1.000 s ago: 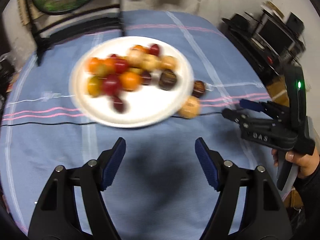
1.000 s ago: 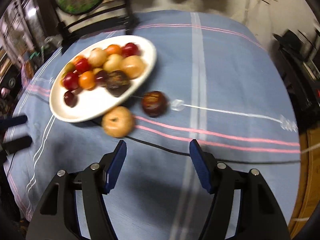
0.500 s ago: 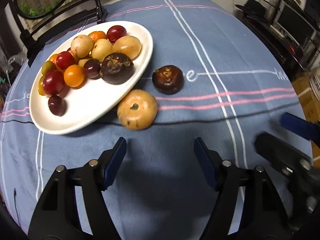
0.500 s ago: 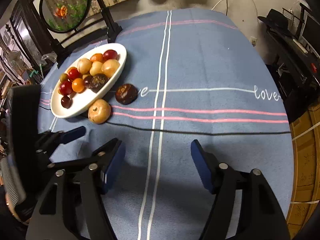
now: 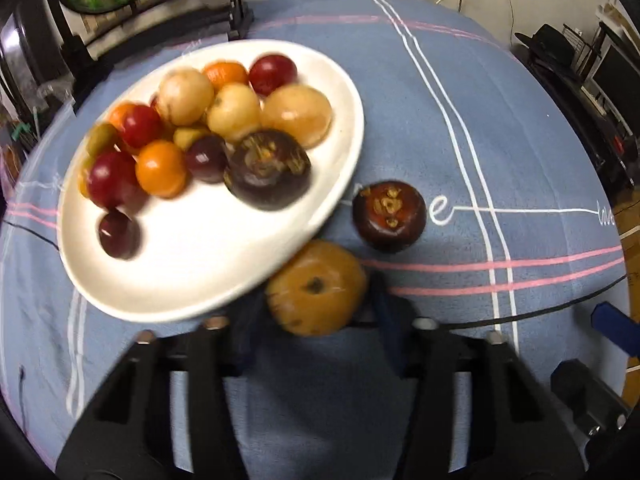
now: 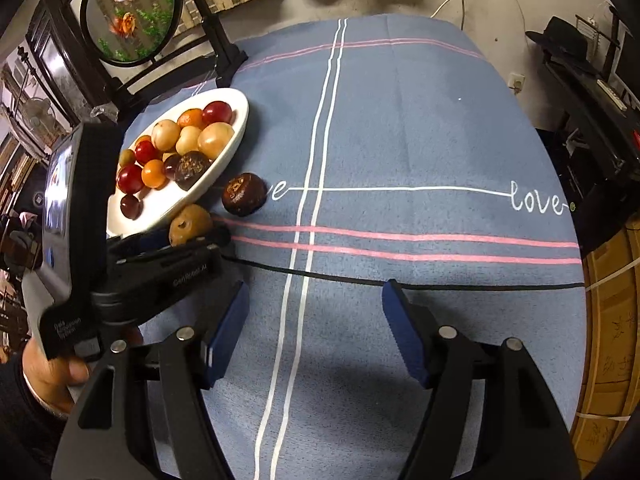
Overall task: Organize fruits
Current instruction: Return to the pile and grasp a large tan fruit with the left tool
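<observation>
A white plate [image 5: 168,300] [image 6: 239,122] piled with several small red, orange, tan and dark fruits sits at the left of the blue tablecloth. Two fruits lie on the cloth beside its rim: a tan round fruit [image 5: 316,288] [image 6: 190,222] and a dark brown one [image 5: 388,216] [image 6: 244,194]. My left gripper [image 5: 316,314] [image 6: 186,236] points down at the tan fruit. Its jaws are closing, with the fruit between them and the blurred blue pads at its two sides. My right gripper [image 6: 314,300] stands open over bare cloth, nearer the front, with nothing between its fingers.
A round painted screen on a black stand [image 6: 130,12] rises behind the plate. A thin black cable [image 6: 440,286] crosses the cloth. Dark furniture [image 6: 592,92] stands past the table's right edge. A person's hand [image 6: 52,376] holds the left gripper's handle.
My left gripper has moved forward and down onto the tan fruit, and its jaws have narrowed around it. The right gripper has drawn back to the right, its jaws unchanged.
</observation>
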A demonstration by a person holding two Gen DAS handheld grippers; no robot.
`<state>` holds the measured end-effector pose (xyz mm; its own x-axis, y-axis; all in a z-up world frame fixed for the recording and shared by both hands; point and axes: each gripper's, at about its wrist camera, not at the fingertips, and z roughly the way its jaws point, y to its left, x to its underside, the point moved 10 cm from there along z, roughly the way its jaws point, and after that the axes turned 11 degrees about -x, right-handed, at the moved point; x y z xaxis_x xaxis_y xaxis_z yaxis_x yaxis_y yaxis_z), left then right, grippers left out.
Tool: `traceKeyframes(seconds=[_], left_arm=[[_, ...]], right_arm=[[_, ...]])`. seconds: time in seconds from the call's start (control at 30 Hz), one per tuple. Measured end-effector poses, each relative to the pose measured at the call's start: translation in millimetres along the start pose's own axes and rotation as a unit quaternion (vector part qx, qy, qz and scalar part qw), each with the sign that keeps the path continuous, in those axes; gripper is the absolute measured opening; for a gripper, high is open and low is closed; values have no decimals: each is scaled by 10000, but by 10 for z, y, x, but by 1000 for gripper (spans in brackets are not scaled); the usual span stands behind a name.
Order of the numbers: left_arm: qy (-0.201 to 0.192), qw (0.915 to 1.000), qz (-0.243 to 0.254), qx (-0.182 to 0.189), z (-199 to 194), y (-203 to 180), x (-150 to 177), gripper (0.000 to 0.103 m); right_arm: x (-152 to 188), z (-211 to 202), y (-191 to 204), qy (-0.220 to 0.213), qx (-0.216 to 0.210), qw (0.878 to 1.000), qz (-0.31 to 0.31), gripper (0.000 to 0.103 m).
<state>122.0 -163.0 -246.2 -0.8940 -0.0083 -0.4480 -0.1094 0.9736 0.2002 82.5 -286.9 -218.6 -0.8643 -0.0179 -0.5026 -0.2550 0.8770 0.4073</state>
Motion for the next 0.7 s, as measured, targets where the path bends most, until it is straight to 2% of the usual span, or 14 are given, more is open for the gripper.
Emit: traceKeyframes(seconds=[0.17, 0.3, 0.47, 0.7], left_arm=[[-4, 9993, 65, 381, -126, 85, 126, 46], [-76, 9988, 26, 481, -305, 393, 336, 46], [-56, 9992, -232, 316, -433, 885, 538, 46], [-109, 9982, -579, 107, -517, 1245, 593, 46]], right_arm=[[-165, -5, 64, -134, -53, 9998, -97, 69], [-304, 180, 252, -17, 98, 9975, -698, 69], [-431, 608, 468, 231, 314, 9880, -1495, 69], [-598, 1112, 440, 621, 414, 9812, -1777, 69]])
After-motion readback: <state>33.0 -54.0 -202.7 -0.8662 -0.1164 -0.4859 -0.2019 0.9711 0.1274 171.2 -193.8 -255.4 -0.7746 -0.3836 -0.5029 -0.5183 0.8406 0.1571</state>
